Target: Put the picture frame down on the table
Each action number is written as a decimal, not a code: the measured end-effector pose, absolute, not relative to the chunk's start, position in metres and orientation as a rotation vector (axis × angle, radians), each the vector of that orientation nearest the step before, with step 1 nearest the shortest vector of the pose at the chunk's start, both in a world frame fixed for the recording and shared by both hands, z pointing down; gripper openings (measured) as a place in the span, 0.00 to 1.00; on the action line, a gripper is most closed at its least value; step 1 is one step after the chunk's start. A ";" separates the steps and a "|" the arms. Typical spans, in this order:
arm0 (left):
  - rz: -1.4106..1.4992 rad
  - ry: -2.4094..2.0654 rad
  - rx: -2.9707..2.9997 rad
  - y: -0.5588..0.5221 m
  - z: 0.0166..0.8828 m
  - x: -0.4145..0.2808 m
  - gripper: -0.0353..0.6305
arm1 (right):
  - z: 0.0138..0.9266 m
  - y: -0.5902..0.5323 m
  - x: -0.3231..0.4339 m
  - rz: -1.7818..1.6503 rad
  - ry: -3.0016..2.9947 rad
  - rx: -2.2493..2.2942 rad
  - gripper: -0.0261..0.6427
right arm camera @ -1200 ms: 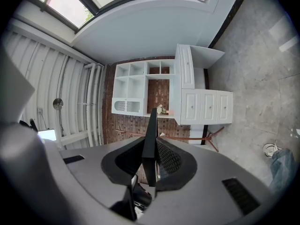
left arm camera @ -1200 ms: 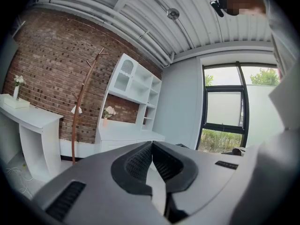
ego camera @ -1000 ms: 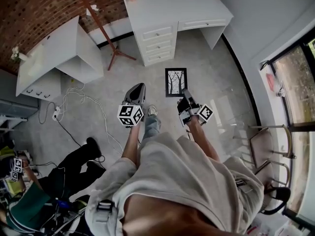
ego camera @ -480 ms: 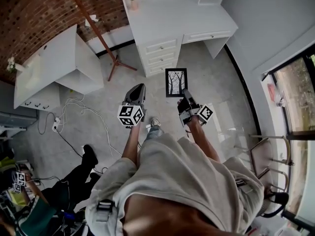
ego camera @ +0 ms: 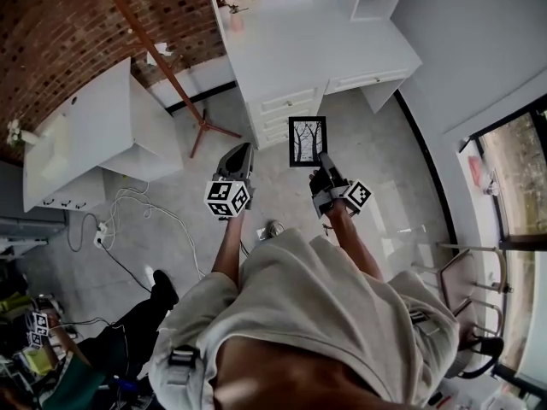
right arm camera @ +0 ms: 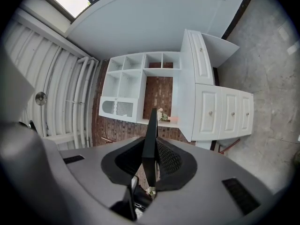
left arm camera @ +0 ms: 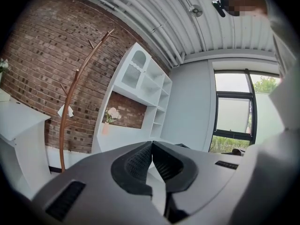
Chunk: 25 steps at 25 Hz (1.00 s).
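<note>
The picture frame [ego camera: 307,141] is black with a print of bare trees, and I carry it above the floor just in front of the white desk [ego camera: 316,41]. My right gripper [ego camera: 320,170] is shut on its lower edge. In the right gripper view the picture frame [right arm camera: 150,139] shows edge-on as a thin black slab pinched between the jaws. My left gripper [ego camera: 239,154] hangs beside it to the left with its jaws shut and nothing in them; in the left gripper view, the left gripper [left arm camera: 151,146] points at the desk and shelf unit.
A vase of flowers [ego camera: 235,7] stands at the desk's back left corner. A wooden coat stand [ego camera: 171,84] rises left of the desk, with a white cabinet [ego camera: 94,135] beyond it. A person [ego camera: 102,348] sits at lower left among cables. Chairs [ego camera: 466,263] stand at the right.
I have walked toward the white desk with both grippers held out. The desk now lies closer under the frame, and the seated person has slid toward the bottom left.
</note>
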State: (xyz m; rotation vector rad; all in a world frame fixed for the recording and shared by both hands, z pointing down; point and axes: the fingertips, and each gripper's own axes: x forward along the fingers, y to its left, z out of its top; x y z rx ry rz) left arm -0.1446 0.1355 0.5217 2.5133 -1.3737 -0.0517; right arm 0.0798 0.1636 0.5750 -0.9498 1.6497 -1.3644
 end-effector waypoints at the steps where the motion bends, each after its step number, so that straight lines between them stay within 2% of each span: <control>1: -0.051 -1.370 2.516 0.127 0.522 -0.147 0.08 | 0.576 0.155 0.078 -1.361 1.647 -0.953 0.17; 11: -0.055 -1.337 2.533 0.064 0.532 -0.168 0.08 | 0.589 0.100 0.058 -1.346 1.638 -0.987 0.17; 25: -0.040 -1.304 2.538 0.051 0.542 -0.169 0.08 | 0.598 0.093 0.053 -1.347 1.621 -1.006 0.17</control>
